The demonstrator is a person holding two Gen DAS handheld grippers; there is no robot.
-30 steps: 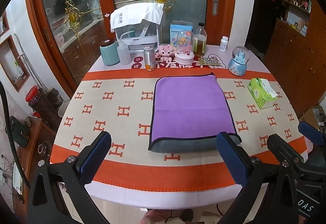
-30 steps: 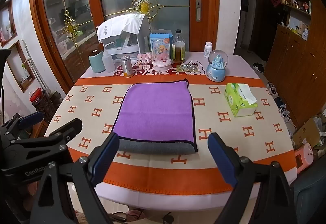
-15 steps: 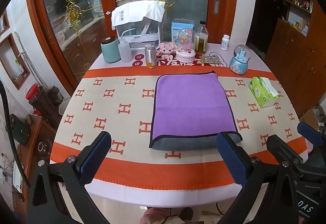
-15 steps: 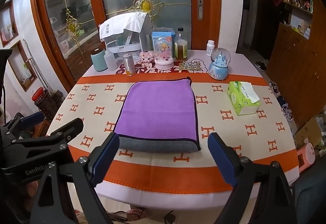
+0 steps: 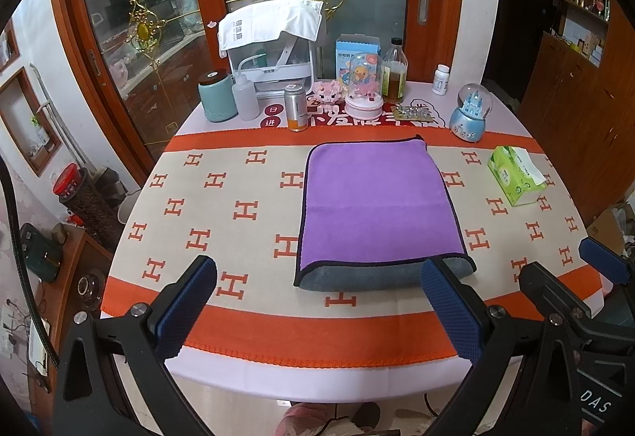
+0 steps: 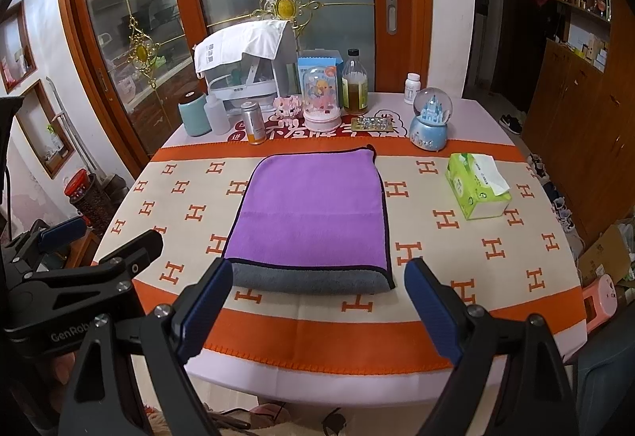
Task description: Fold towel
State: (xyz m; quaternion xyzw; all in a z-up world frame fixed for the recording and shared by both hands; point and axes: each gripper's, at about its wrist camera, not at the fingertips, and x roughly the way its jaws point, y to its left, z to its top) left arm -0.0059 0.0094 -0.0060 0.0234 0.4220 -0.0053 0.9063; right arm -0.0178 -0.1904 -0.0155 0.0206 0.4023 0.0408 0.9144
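Observation:
A purple towel (image 5: 377,202) with a grey underside lies folded flat on the patterned tablecloth (image 5: 222,206), its thick grey fold towards me. It also shows in the right wrist view (image 6: 313,214). My left gripper (image 5: 317,297) is open and empty, held above the table's near edge, short of the towel. My right gripper (image 6: 317,297) is open and empty too, in front of the towel's near fold. Each gripper shows at the edge of the other's view.
A green tissue box (image 5: 516,180) lies right of the towel. Along the far edge stand a teal canister (image 5: 216,96), a can (image 5: 297,106), a bottle (image 5: 395,71), a snow globe (image 5: 470,112) and a white appliance (image 5: 274,51).
Both grippers have drawn back slightly from the table and stay open. The towel has not moved.

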